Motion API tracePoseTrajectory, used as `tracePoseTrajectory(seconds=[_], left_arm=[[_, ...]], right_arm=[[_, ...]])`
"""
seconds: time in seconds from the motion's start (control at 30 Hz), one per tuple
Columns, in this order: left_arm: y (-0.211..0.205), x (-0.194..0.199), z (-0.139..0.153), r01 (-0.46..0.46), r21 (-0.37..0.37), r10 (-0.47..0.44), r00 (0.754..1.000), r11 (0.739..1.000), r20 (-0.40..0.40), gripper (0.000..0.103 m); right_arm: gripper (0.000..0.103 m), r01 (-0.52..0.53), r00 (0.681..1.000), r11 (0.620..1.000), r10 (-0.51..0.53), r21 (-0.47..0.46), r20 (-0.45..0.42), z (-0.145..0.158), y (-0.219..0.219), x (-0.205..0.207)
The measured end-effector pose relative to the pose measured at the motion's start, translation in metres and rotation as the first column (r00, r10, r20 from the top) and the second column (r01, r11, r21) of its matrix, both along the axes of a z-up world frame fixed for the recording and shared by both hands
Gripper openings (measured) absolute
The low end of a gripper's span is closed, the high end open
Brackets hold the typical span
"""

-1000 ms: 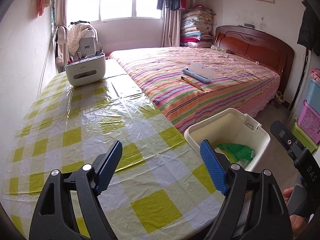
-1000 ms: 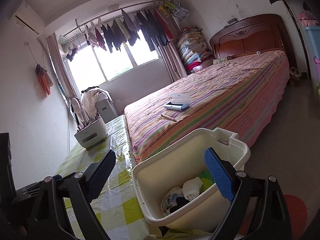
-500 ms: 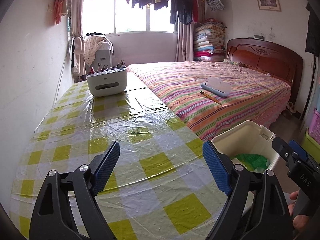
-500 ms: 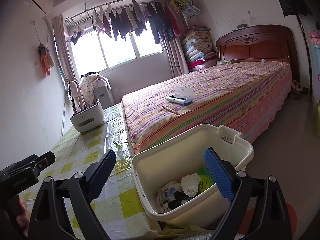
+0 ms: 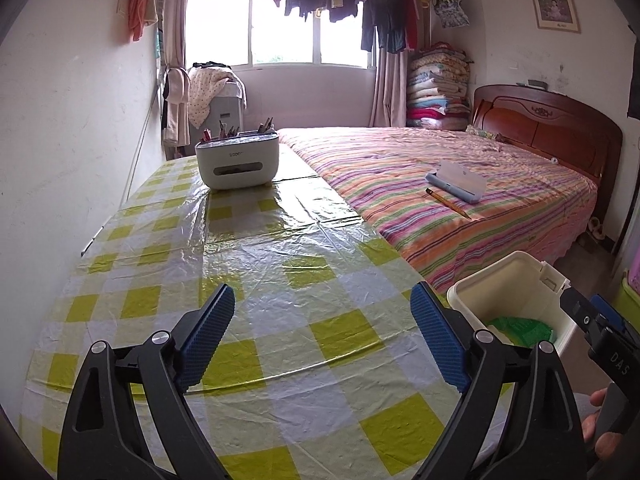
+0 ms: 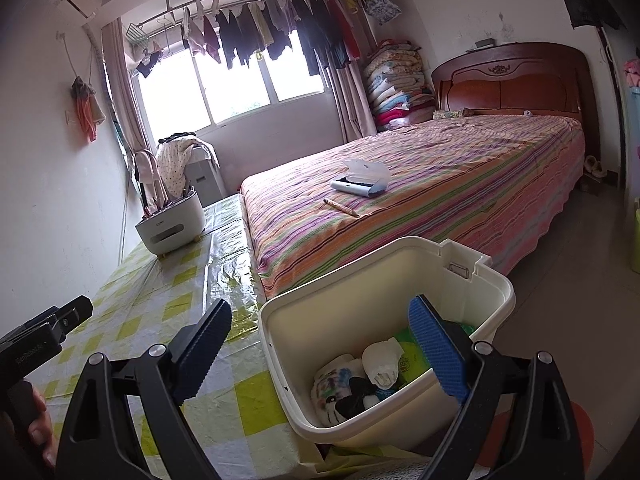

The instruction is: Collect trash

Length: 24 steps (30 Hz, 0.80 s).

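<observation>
Trash (image 6: 372, 376) already lies in the cream bin (image 6: 472, 280), which stands off the table's (image 5: 280, 280) right edge, beside the bed (image 5: 400, 168).

Left wrist view: the left gripper (image 5: 320, 332) hangs over the checked cloth, jaws opening wide, nothing between them; no litter shows on the table, only an organizer (image 5: 236, 164) at its far end.

Right wrist view: the right gripper (image 6: 320, 340) is spread wide and empty at the bin's near rim. Collection looks largely done; a pencil (image 6: 340, 207) and case (image 6: 360, 184) lie on the bed.

We see a yellow-and-white checked tablecloth (image 5: 256, 280), cream bin (image 6: 360, 292) w/ green wrapper (image 5: 520, 326), pink-orange-green striped bedspread (image 5: 400, 168), white-grey organizer (image 5: 237, 164), reddish-brown headboard (image 5: 548, 128), blue gripper pads (image 5: 436, 340).
</observation>
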State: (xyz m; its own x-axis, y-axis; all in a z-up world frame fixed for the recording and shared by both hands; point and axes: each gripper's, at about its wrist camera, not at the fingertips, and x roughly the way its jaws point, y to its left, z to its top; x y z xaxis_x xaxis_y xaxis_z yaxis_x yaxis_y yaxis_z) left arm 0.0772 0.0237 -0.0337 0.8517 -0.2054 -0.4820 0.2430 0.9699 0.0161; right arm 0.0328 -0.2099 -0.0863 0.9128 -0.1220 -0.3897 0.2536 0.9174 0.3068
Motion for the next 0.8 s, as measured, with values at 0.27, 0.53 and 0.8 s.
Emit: tracePoseTrajectory(seconds=[0.27,0.53,0.8], left_arm=[[-0.0015,0.0035,-0.0036,0.000,0.015,0.000,1.000,1.000,-0.004,0.088],[-0.0029,0.0039,-0.0059,0.004,0.027,-0.004,1.000,1.000,-0.007,0.088],[-0.0027,0.0037,-0.0069,0.006,0.030,-0.006,1.000,1.000,-0.008,0.088]], right_arm=[[0.088,-0.003,1.000,1.000,0.003,0.005,-0.013,-0.0015,-0.0027,0.0039],[0.088,0.001,1.000,1.000,-0.001,0.008,-0.018,-0.0025,-0.0062,0.0041],[0.088,0.002,1.000,1.000,-0.002,0.007,-0.019,-0.0028,-0.0061,0.0031]])
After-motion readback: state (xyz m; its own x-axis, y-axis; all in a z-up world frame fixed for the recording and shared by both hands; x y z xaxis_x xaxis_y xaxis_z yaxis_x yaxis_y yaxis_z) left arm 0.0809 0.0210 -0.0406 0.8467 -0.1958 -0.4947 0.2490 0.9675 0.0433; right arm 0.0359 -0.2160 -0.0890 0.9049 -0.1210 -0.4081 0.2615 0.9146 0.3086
